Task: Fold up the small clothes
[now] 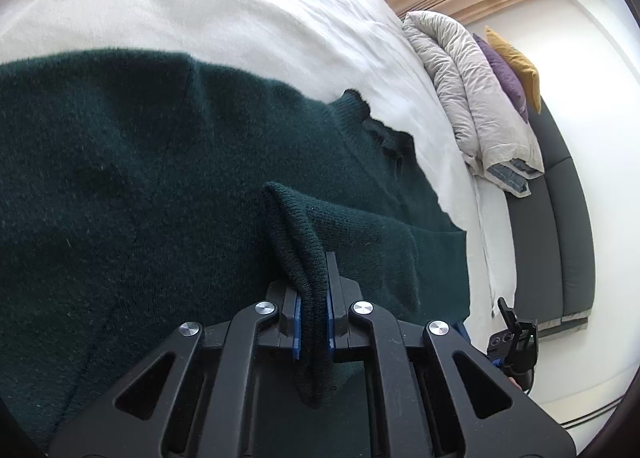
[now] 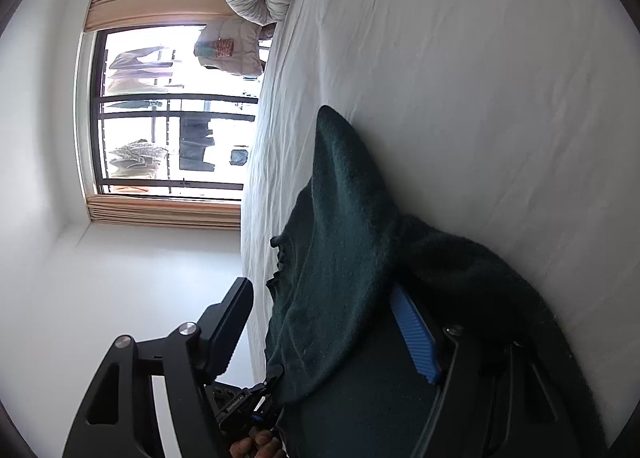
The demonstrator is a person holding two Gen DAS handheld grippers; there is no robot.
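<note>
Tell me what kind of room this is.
Most likely a bedroom. A dark green sweater lies on a bed with a white sheet, a rolled grey duvet and cushions sit at its end, and a curtained window shows laundry outside.

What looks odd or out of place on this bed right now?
The right claw stands wide open with the green sweater draped over one of its fingers, snagged-looking rather than gripped. The left claw pinches a fold properly. Nothing looks torn or spilled.
</note>
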